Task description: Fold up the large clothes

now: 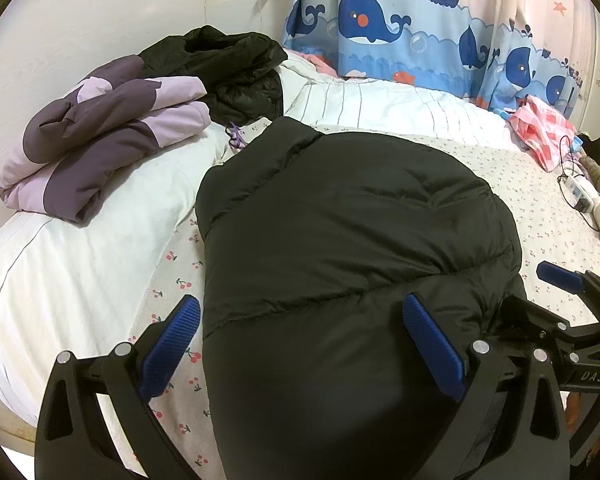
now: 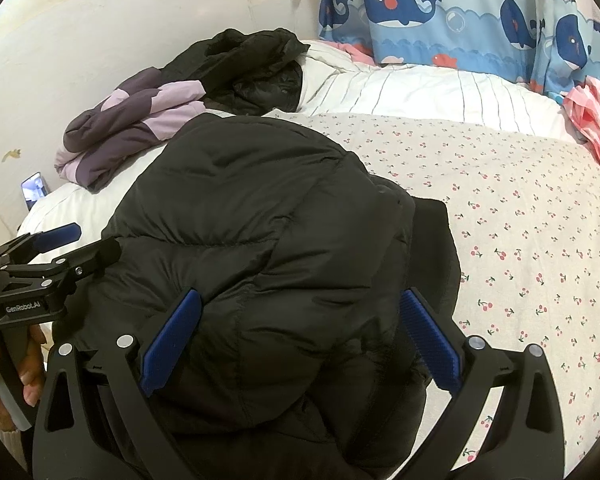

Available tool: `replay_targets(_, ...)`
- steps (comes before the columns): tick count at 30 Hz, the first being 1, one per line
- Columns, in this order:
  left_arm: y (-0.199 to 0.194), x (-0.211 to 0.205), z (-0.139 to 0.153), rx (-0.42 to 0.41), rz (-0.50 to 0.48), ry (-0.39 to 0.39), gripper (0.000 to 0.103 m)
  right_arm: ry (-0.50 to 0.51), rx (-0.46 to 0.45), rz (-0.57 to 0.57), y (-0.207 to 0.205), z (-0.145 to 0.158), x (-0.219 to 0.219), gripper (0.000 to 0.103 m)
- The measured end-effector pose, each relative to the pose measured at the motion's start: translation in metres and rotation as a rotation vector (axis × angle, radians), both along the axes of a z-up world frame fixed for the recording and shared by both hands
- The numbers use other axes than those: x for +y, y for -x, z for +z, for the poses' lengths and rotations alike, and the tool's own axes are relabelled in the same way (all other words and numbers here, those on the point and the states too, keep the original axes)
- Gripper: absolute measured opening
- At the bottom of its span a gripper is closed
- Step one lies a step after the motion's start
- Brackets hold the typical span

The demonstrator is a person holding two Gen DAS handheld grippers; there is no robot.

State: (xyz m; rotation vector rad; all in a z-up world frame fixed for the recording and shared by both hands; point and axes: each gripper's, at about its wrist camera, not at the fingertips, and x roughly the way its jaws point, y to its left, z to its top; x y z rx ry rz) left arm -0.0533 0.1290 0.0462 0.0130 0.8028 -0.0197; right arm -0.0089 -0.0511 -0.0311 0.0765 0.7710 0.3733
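The black quilted puffer jacket [image 1: 352, 240] lies folded on the cherry-print bedsheet [image 2: 520, 220], its near end between the spread, released fingers of the left gripper [image 1: 300, 344] and the right gripper [image 2: 296, 336]. The jacket's near edge is cut off below both sets of jaws.
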Motion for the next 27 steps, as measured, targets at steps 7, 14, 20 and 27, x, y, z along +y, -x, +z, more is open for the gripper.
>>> replay_targets(7,0.0002,0.0002,-0.0027,0.009,0.0,-0.002,0.097,0.037,0.026,-0.008,-0.0025,-0.005,0.0008,0.096)
replay_targets(14,0.0,-0.0017,-0.0068,0.025,-0.002,-0.022,0.097,0.105,0.009,-0.012,0.0007,0.0002,0.0022,0.096)
replay_targets(20,-0.0007,-0.002,-0.0053,0.033,-0.006,-0.027,0.097,0.108,0.015,-0.016,0.0009,0.0023,0.0006,0.096)
replay_targets(27,-0.0001,-0.0021,-0.0059,0.04,-0.007,-0.024,0.097,0.128,0.016,-0.01,0.0012,0.0013,0.0021,0.096)
